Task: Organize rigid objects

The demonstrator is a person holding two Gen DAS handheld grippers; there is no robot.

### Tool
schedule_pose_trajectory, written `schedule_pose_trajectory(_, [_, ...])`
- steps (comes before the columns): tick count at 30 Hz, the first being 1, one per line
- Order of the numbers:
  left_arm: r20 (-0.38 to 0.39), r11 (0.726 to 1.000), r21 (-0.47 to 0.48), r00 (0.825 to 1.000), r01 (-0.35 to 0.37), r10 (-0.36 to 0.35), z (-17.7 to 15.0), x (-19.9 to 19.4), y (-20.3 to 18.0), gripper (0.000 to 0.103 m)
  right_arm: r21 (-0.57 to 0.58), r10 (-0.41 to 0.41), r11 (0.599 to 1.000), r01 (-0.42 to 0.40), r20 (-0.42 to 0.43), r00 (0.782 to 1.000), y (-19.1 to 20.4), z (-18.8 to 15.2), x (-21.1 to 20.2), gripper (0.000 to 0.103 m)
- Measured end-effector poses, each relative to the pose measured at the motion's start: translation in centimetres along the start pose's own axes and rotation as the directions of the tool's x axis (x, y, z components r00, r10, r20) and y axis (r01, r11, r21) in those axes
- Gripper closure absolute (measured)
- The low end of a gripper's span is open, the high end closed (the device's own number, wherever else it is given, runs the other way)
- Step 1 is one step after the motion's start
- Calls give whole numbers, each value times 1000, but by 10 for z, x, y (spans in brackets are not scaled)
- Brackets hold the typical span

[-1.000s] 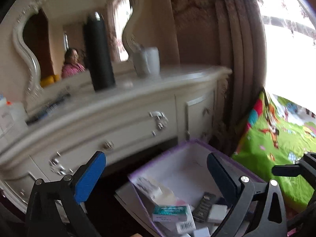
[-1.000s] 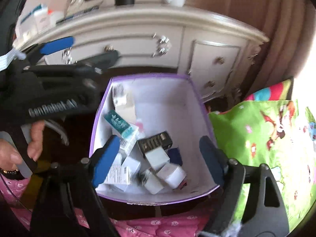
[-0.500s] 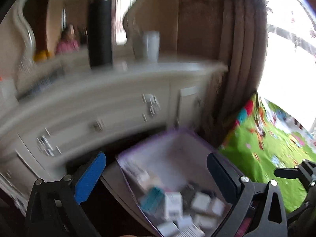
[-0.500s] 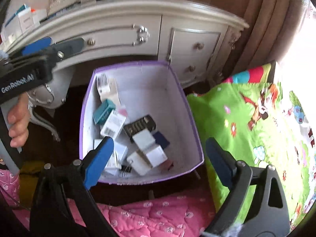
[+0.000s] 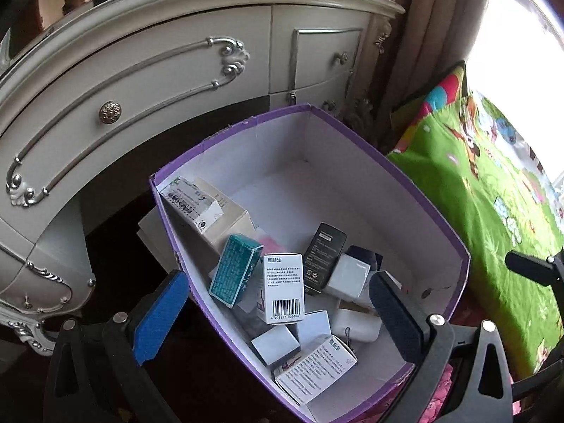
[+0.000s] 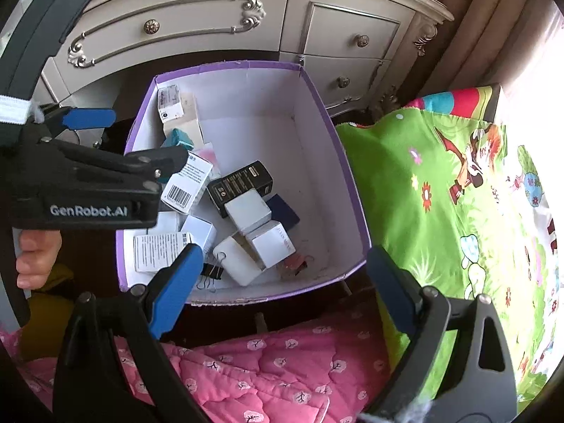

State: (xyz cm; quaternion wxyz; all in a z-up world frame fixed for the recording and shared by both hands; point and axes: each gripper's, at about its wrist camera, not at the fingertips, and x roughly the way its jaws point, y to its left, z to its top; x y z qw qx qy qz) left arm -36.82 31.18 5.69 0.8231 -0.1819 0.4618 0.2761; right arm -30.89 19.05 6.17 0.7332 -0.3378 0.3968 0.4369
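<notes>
Left tongs [image 5: 278,313]: apart, gripping nothing, above the purple box [image 5: 416,197].
Right tongs [image 6: 282,275]: apart, gripping nothing, at the box's near rim.
Small cartons [image 5: 283,287]: piled inside, between both tongs' tips.

A cream dresser with curved silver trim and round brass knobs [image 5: 109,112] fills the upper left of both views. Brown pleated curtains [image 5: 416,35] hang at the upper right. A bright green cartoon-printed mat [image 6: 440,194] spreads across the right side. A pink quilted blanket with white blossoms [image 6: 264,370] lies along the bottom of the right wrist view.
</notes>
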Motion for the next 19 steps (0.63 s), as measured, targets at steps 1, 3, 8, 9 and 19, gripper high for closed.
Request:
schedule_pose_trajectory(1, [0, 1000, 3, 1000, -4, 4, -2, 1, -1, 0, -1, -1, 1000, 1, -1, 1000, 1, 0, 1, 8])
schedule_pose_trajectory(3, [-1, 1000, 7, 1000, -4, 4, -3, 1, -1, 0, 4, 5, 1000, -5, -4, 1000, 1, -1, 2, 8])
schedule_pose_trajectory(8, [-4, 1000, 19, 1000, -12, 12, 0, 3, -3, 0, 1, 11, 1000, -11, -11, 1000, 3, -3, 5, 8])
schedule_pose_trajectory(9, [-7, 1000, 17, 1000, -10, 10, 0, 4, -3, 0, 2, 13, 1000, -13, -13, 1000, 3, -3, 5, 8])
schedule_pose_trajectory(19, [7, 999, 29, 999, -33, 33, -2, 7, -3, 0, 16, 23, 1000, -23, -16, 1000, 2, -5, 7, 8])
